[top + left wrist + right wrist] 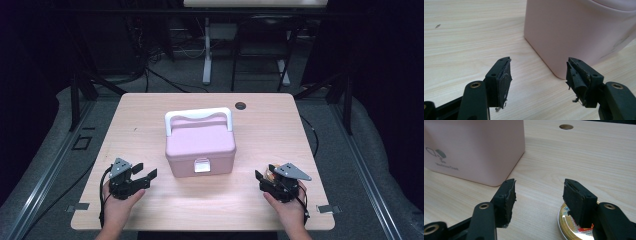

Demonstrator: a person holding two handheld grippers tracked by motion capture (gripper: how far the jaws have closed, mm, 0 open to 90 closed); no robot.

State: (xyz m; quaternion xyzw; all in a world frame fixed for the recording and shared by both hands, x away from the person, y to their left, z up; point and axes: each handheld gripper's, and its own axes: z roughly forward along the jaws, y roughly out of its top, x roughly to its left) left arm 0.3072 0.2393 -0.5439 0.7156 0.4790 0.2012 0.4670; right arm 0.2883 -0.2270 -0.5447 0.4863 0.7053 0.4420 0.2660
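A pink lidded box [200, 145] with a white handle [199, 116] and a white front latch [201, 165] stands at the middle of the wooden table [265, 125]. My left gripper [144, 173] rests near the front left, open and empty, pointing at the box's left corner [564, 37]. My right gripper [263, 176] sits at the front right, open, its jaws apart with nothing between them. A small round shiny tin [571, 226] with a gold rim and a printed lid lies on the table under the right-hand jaw. The box's side [474, 147] carries a small printed logo.
A round cable hole [240, 105] is in the table's far edge. Bare wood surrounds the box on all sides. Table legs, cables and dark frames stand on the grey floor behind.
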